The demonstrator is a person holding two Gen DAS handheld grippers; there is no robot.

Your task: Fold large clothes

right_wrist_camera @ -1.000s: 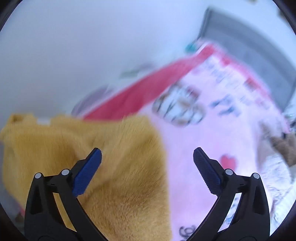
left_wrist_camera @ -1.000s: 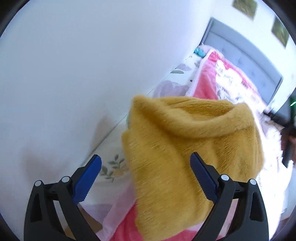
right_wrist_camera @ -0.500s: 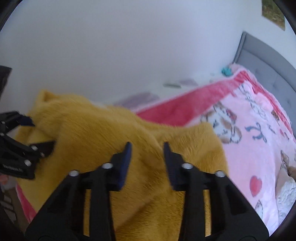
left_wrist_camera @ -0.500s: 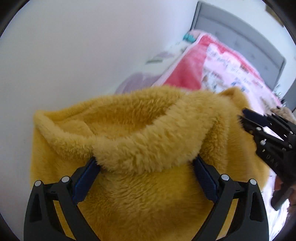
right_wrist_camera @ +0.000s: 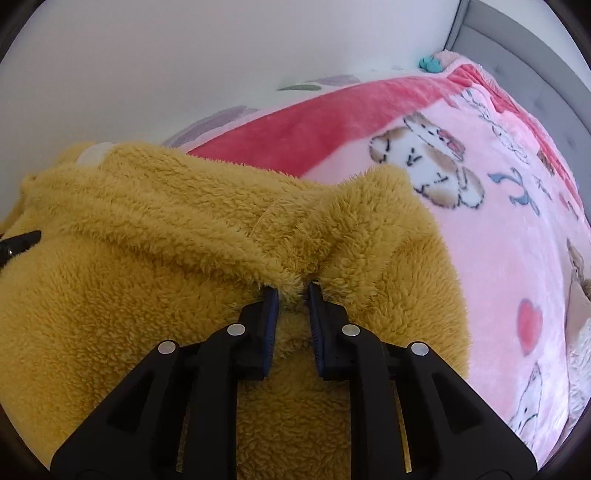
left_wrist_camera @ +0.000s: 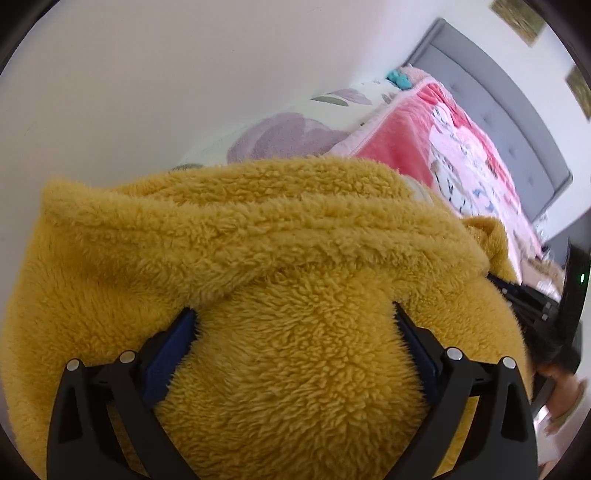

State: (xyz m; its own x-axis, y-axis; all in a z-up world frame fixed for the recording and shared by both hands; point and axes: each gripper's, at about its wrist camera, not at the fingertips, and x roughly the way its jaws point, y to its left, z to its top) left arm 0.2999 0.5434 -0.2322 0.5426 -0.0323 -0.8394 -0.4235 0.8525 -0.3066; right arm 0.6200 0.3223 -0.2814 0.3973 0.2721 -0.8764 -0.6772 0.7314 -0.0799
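Right tongs (right_wrist_camera: 291, 295) pinch the yellow fleece (right_wrist_camera: 155, 280); left tongs (left_wrist_camera: 291, 325) gape around it, folding barely begun on the bed (right_wrist_camera: 498, 258).

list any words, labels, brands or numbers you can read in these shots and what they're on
None can be read.
Pink blanket: cartoon animals, hearts and some squiggly marks that might be lettering, too blurred and warped to read.
Yellow fleece garment: a pale patch near its top edge, maybe a tag, no text legible.
Wall pictures: too small to tell.
Right tool, shut on the fleece, and left tool, open: no markings readable.
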